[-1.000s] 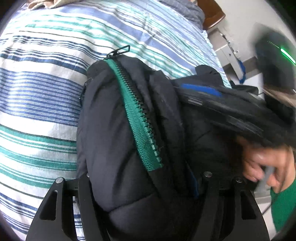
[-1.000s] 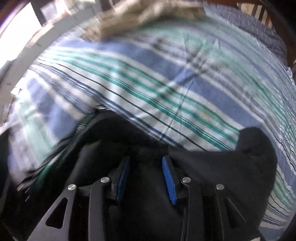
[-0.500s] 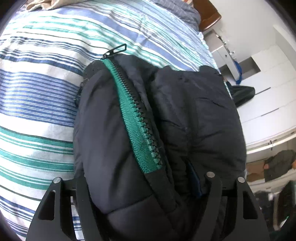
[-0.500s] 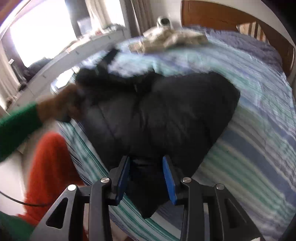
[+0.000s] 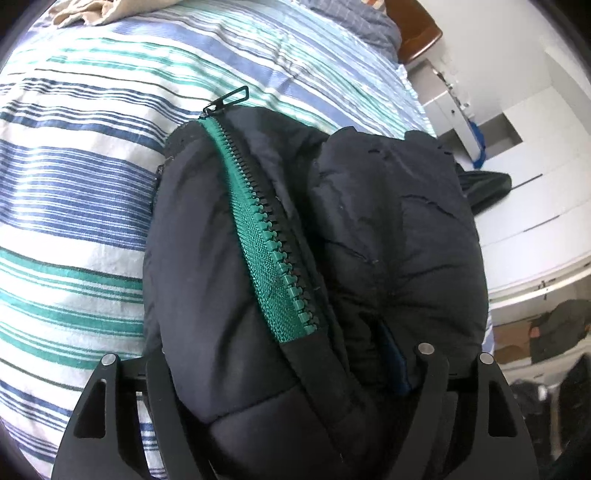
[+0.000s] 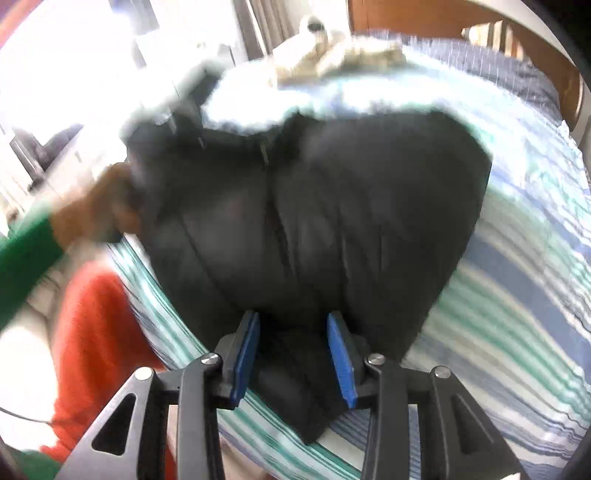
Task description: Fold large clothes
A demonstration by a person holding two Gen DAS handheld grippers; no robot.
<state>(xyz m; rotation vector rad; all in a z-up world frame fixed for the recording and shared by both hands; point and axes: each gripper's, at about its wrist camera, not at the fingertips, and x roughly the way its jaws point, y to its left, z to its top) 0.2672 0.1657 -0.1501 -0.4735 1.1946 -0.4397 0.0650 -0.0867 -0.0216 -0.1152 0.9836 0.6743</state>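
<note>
A black puffy jacket [image 5: 314, 240] with a green zipper [image 5: 266, 236] lies bundled on the striped bed sheet [image 5: 74, 184]. My left gripper [image 5: 277, 369] stands wide around its near end. The thick fold fills the gap, one blue pad [image 5: 391, 358] is sunk in the fabric, and the other finger is hidden under it. In the right wrist view the jacket [image 6: 332, 203] is a dark mound. My right gripper [image 6: 295, 354] hangs at its near corner by the bed's edge. Its jaws are opening, and the corner lies loose between the blue pads [image 6: 247, 354].
A beige cloth [image 6: 332, 55] lies at the far end of the bed below a wooden headboard [image 6: 406, 18]. A hand [image 6: 96, 218] in a green sleeve and an orange-clad leg [image 6: 96, 332] are at the left. White cupboards [image 5: 535, 184] stand beyond the bed.
My right gripper has drawn back off the jacket to the bed's near edge, so it and its hand have left the left wrist view. The left jaws have spread a little.
</note>
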